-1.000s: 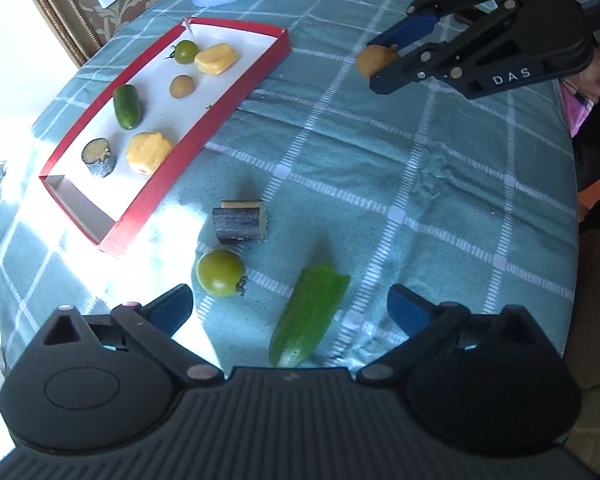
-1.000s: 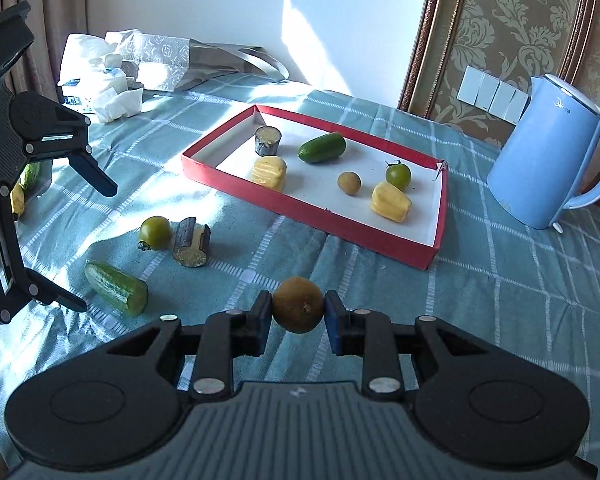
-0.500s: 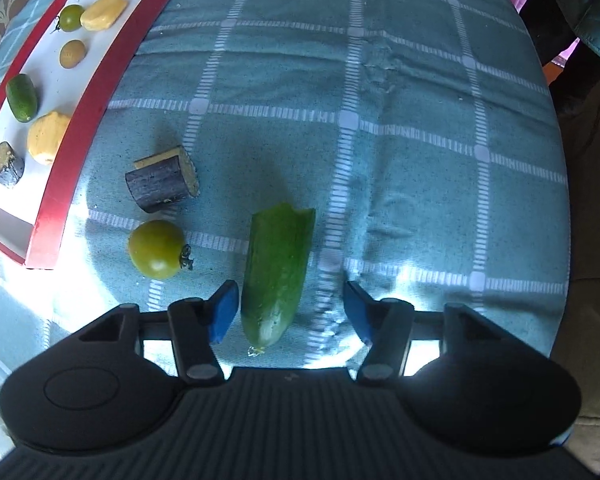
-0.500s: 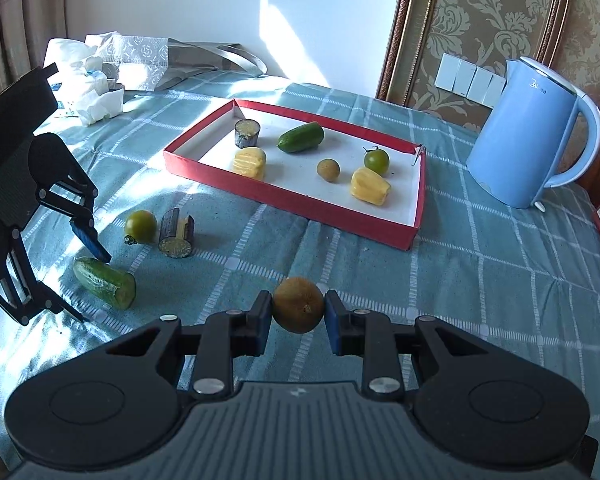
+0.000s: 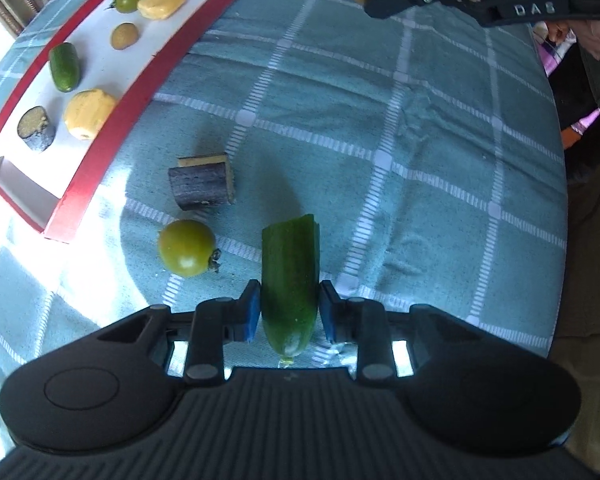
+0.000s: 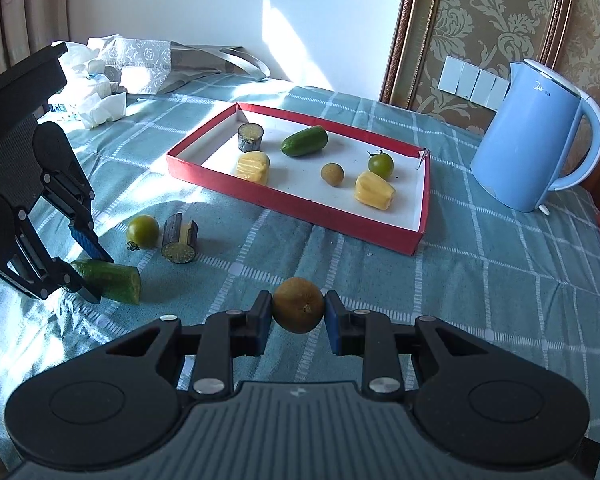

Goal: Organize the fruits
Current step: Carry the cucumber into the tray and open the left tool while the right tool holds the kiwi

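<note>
Below the left wrist camera, the left gripper (image 5: 287,314) points steeply down at a teal checked tablecloth (image 5: 400,128), its blue pads closed against both sides of a cut cucumber piece (image 5: 290,280) that lies on the cloth. A green tomato (image 5: 187,253) sits just beside it, a dark eggplant chunk (image 5: 202,185) a little further on, and a red-rimmed tray (image 5: 100,152) already holding sorted pieces lies at upper left. From the right wrist camera, the right gripper (image 6: 298,318) is clamped on a small round brown fruit (image 6: 298,305) held above the cloth, with the tray (image 6: 300,216) ahead and a blue kettle (image 6: 536,136) to its right — the left gripper (image 6: 86,270) appears at the left edge, on the cucumber (image 6: 112,280). The step in hand looks like the pick-up of the cucumber; next it likely needs a straight lift clear of the tomato, then a carry to the tray — the brown fruit also awaits placing.
</note>
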Motion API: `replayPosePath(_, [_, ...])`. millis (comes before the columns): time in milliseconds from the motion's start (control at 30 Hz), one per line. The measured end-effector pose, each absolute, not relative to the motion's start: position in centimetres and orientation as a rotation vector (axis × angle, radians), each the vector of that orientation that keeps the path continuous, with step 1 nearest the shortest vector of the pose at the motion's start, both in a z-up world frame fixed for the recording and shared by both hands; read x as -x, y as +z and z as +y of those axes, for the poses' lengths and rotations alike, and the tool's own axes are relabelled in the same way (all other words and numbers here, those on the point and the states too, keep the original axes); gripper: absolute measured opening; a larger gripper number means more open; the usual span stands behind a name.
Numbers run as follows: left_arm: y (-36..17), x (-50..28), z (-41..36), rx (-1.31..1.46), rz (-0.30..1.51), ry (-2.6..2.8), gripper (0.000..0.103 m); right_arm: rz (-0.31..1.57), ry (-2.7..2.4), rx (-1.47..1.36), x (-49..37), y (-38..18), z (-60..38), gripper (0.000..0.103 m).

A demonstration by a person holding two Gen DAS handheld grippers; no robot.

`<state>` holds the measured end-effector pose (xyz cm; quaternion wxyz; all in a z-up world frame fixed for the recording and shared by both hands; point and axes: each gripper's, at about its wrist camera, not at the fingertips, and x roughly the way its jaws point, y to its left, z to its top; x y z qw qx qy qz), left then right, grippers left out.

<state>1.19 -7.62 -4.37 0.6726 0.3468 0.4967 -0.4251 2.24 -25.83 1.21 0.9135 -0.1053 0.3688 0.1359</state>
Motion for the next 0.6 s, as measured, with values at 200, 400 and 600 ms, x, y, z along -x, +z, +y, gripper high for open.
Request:
replayPosePath(200, [-1.0,-2.1,-6.6,-0.580,1.059,-0.894,0.028,0.746,0.285,0.218,-2.6,1.6,-26.1,0.028])
replayPosePath(400, [-0.2,-3.3,-7.4,-0.547,1.039,-0.870,0.028,0.740,0.287,0.218,-2.8,1.8,-26.4,0.028])
replayPosePath(600, [2.7,-6.1,-7.5,-0.414,0.998,-0.876,0.028,0.740,0.273,0.208,-2.8,1.9,-27.1,0.028])
